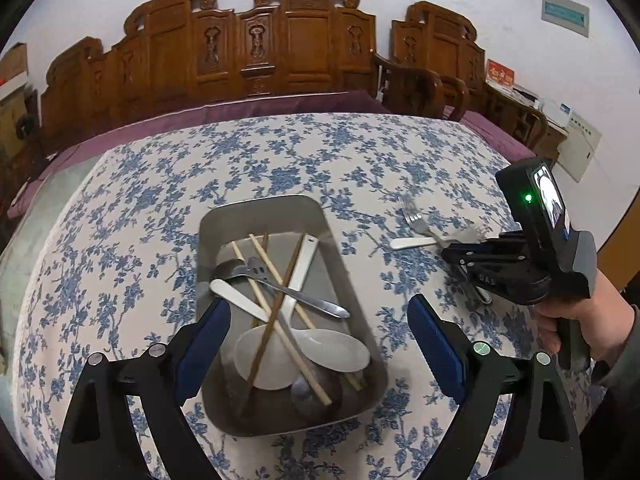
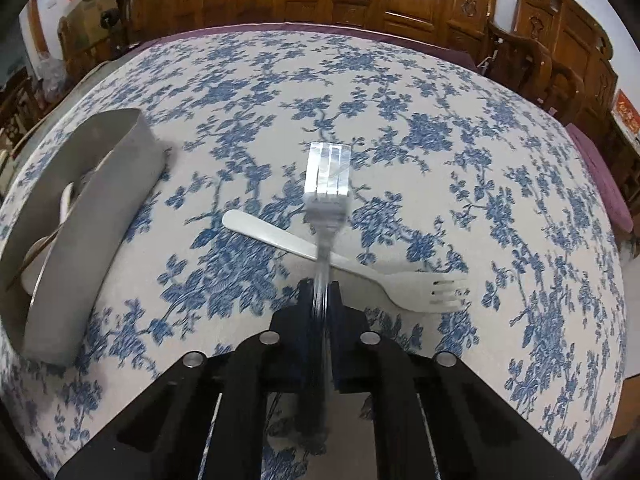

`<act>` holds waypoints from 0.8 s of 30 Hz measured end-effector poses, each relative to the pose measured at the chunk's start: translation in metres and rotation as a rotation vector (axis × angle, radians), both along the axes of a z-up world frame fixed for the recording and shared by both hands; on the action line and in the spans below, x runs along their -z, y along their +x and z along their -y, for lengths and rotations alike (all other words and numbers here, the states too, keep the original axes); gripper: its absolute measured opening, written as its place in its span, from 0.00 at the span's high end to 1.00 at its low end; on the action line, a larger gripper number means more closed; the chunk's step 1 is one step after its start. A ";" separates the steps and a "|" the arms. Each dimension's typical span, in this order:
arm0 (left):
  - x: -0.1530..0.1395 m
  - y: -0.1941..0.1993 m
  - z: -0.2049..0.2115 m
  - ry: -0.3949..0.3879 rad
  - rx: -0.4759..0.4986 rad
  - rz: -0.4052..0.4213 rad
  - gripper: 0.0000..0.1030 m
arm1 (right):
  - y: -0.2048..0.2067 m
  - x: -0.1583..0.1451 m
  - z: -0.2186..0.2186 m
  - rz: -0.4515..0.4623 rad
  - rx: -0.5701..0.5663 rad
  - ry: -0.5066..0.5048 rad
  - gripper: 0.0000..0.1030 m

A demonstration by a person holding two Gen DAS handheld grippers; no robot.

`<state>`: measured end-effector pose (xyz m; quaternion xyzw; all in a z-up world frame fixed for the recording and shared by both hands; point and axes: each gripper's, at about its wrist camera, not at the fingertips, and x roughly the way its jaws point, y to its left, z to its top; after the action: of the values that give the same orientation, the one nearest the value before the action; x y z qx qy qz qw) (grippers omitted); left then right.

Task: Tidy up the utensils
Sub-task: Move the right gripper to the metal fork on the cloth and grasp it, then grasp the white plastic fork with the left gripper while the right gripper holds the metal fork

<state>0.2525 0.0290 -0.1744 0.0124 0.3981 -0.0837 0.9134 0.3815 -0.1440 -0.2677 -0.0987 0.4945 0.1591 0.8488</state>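
A grey metal tray (image 1: 348, 264) on the floral tablecloth holds white spoons (image 1: 340, 350), a metal spoon (image 1: 304, 294) and crossed chopsticks (image 1: 276, 280). My left gripper (image 1: 320, 344) is open, hovering over the tray's near end. My right gripper (image 2: 320, 292) is shut on the handle of a metal fork (image 2: 326, 184), held above the cloth with tines pointing away. A white plastic fork (image 2: 352, 270) lies on the cloth under it. The right gripper (image 1: 452, 250) also shows in the left wrist view, right of the tray, over both forks (image 1: 416, 220).
The tray (image 2: 92, 208) sits left of the right gripper. The round table's cloth (image 2: 400, 92) stretches beyond the forks. Carved wooden chairs (image 1: 304, 40) and a purple cushion (image 1: 248, 108) line the far edge. A hand (image 1: 580, 312) holds the right gripper.
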 end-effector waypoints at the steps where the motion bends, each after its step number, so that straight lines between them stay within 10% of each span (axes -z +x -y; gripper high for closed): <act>1: 0.000 0.000 0.003 0.004 0.003 0.001 0.16 | -0.003 -0.001 0.003 0.009 0.004 -0.001 0.91; 24: 0.021 0.054 0.139 0.165 0.179 -0.077 0.16 | -0.025 -0.023 0.129 0.084 0.057 0.127 0.91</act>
<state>0.3069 -0.1100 -0.1958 0.1197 0.4357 -0.1325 0.8822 0.3562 -0.2728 -0.2450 -0.0371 0.4500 0.1616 0.8775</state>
